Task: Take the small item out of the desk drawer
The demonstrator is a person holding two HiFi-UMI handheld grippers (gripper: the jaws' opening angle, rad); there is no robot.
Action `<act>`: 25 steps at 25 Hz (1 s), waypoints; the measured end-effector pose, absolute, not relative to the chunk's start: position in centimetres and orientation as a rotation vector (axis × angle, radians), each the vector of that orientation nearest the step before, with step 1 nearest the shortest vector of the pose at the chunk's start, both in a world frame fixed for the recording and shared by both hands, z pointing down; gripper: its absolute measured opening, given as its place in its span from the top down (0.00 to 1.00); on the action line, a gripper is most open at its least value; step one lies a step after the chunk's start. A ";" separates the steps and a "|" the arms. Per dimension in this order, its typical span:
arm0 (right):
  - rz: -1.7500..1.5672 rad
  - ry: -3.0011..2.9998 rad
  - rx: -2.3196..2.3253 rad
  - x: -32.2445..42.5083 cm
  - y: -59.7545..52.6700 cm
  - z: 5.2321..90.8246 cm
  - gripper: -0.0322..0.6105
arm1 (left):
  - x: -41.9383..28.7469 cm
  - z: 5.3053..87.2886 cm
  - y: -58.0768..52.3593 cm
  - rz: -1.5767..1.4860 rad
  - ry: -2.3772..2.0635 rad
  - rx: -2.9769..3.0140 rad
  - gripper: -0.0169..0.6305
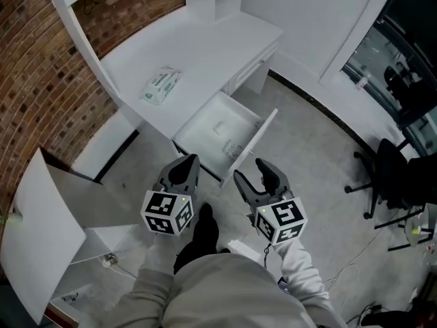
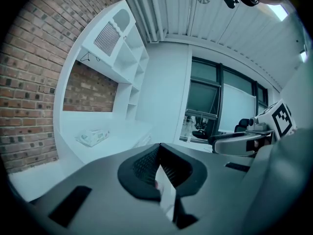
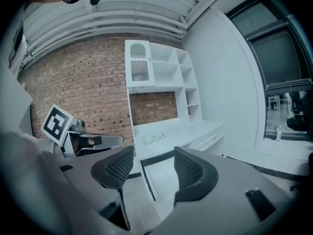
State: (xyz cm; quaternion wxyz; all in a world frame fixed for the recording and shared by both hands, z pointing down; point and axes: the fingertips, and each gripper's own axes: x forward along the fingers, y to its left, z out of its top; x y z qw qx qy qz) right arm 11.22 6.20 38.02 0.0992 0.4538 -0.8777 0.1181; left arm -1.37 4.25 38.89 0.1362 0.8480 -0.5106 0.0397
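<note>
The white desk drawer (image 1: 258, 139) is pulled out, its front panel toward me. Inside lies a small pale item (image 1: 220, 126), with another small thing (image 1: 233, 149) near the front corner. My right gripper (image 1: 251, 171) hovers just short of the drawer front, open and holding nothing; in the right gripper view (image 3: 152, 155) the drawer's inside (image 3: 164, 177) shows between its spread jaws. My left gripper (image 1: 188, 161) is level with it at the drawer's left corner, jaw tips together (image 2: 159, 148). A white sliver shows behind the tips; I cannot tell what it is.
A pack of wipes (image 1: 162, 85) lies on the white desk (image 1: 205, 46), which stands against a brick wall. A white cabinet door (image 1: 41, 231) stands open at my left. A black office chair (image 1: 389, 176) is off to the right. Cables lie on the floor near my feet.
</note>
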 end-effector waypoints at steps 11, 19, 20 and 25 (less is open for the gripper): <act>0.427 -2.514 1.344 6.9 -1.9 40.4 0.49 | -4.9 40.7 -4.5 0.114 -1.448 2.412 0.95; 0.433 -2.453 1.388 6.2 -5.3 41.6 0.49 | -5.4 41.0 -8.7 0.118 -1.409 2.441 0.95; 0.435 -2.447 1.396 6.3 -5.6 41.6 0.49 | -5.3 41.0 -9.0 0.122 -1.402 2.448 0.95; 0.413 -2.423 1.387 6.0 -6.5 41.9 0.49 | -4.6 41.2 -10.0 0.129 -1.360 2.467 0.95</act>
